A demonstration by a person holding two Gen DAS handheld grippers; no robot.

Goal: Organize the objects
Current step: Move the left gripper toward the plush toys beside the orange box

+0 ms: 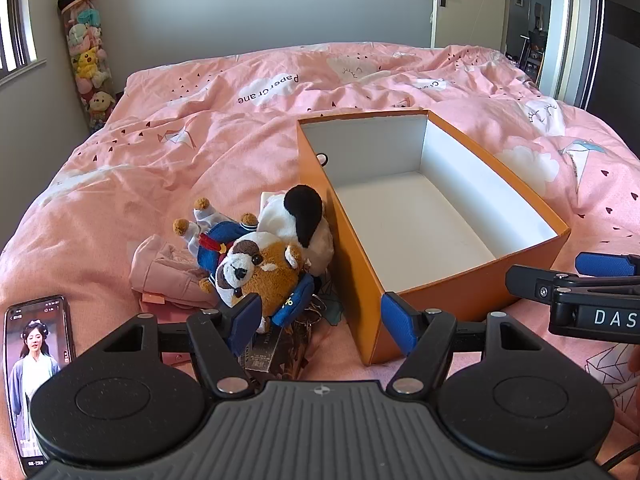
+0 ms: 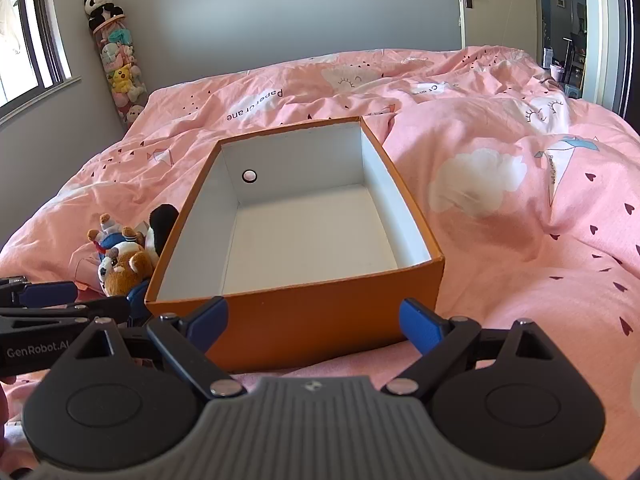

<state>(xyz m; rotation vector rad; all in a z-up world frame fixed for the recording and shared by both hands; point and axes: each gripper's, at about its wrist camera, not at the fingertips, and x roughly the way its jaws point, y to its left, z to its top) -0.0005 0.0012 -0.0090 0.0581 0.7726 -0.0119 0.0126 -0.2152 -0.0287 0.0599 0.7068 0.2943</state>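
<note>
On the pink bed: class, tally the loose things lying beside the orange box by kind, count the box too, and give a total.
Plush toys: 2, a brown and white dog and a black and white one
Folded pink garment: 1
Phone: 1
Orange box: 1, nothing inside
Total: 5
Some small dark items under the dog are too hidden to count.
</note>
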